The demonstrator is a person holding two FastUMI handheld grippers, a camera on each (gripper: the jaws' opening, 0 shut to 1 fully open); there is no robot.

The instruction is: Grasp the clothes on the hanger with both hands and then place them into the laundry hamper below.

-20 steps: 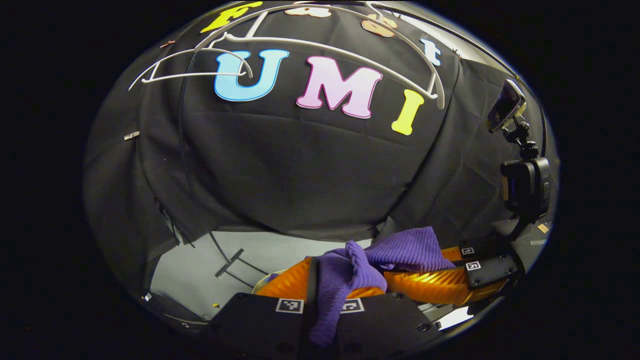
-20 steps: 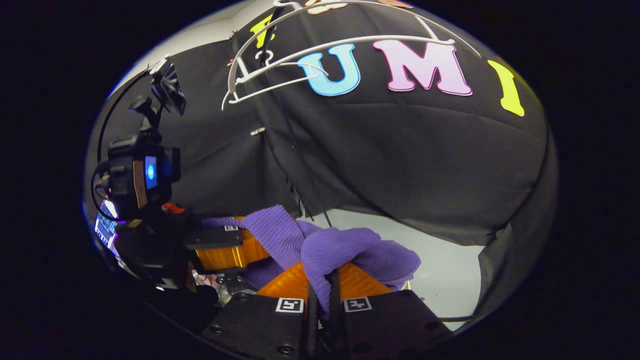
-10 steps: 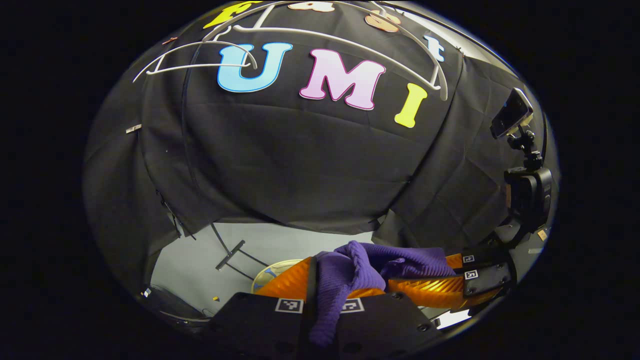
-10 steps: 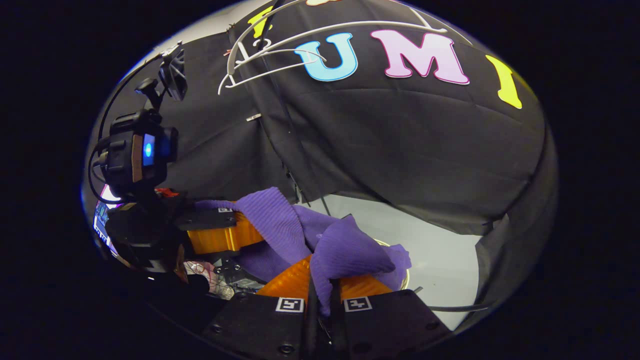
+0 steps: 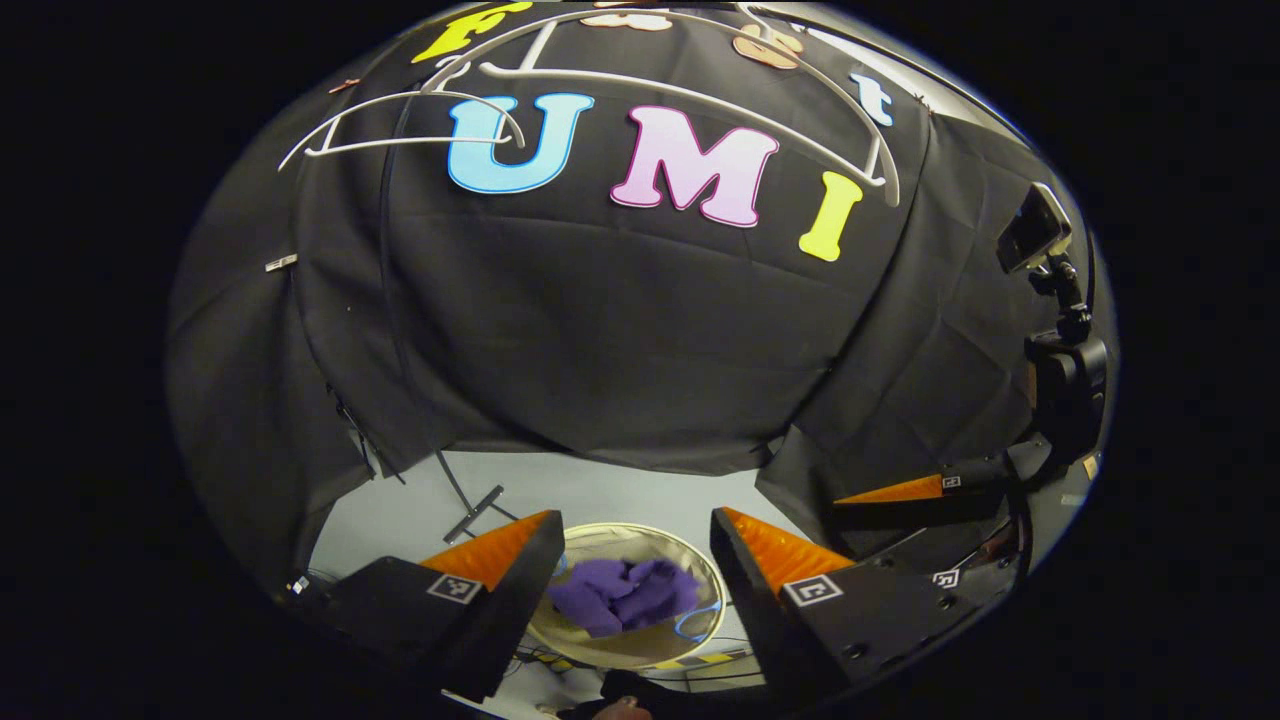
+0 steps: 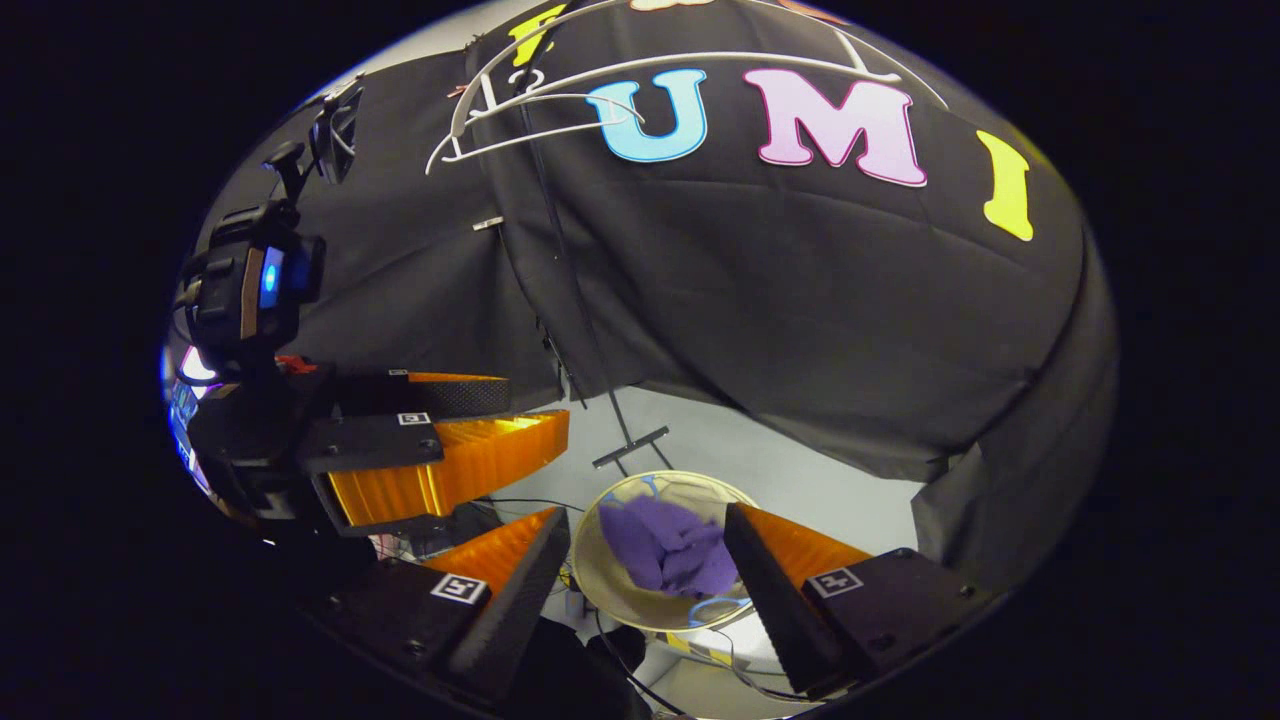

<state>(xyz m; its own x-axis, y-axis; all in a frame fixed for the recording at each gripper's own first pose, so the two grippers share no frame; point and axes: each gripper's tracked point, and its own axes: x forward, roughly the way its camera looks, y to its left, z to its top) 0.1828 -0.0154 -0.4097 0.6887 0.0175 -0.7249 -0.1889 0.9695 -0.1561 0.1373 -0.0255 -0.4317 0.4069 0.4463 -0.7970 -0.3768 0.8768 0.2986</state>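
A purple knit garment [image 5: 622, 595] lies crumpled inside the round beige laundry hamper [image 5: 640, 645] on the floor. My left gripper [image 5: 632, 520] hangs above it, open, with nothing between its fingers. In the right gripper view the same garment [image 6: 665, 545] sits in the hamper [image 6: 605, 590], below my open right gripper [image 6: 648, 512]. The left gripper [image 6: 530, 400] appears at the left there, jaws apart and empty. Two bare white hangers [image 5: 680, 90] [image 6: 700, 65] hang high up against the black cloth.
A thin dark rack pole with a metal foot [image 5: 475, 510] [image 6: 630, 447] stands on the grey floor just behind the hamper. Cables [image 6: 700, 665] trail on the floor by the hamper's near side. A camera mount [image 5: 1065, 350] rides above the right gripper.
Both grippers were shut on the purple garment and have opened. The garment has dropped out of them into the hamper below.
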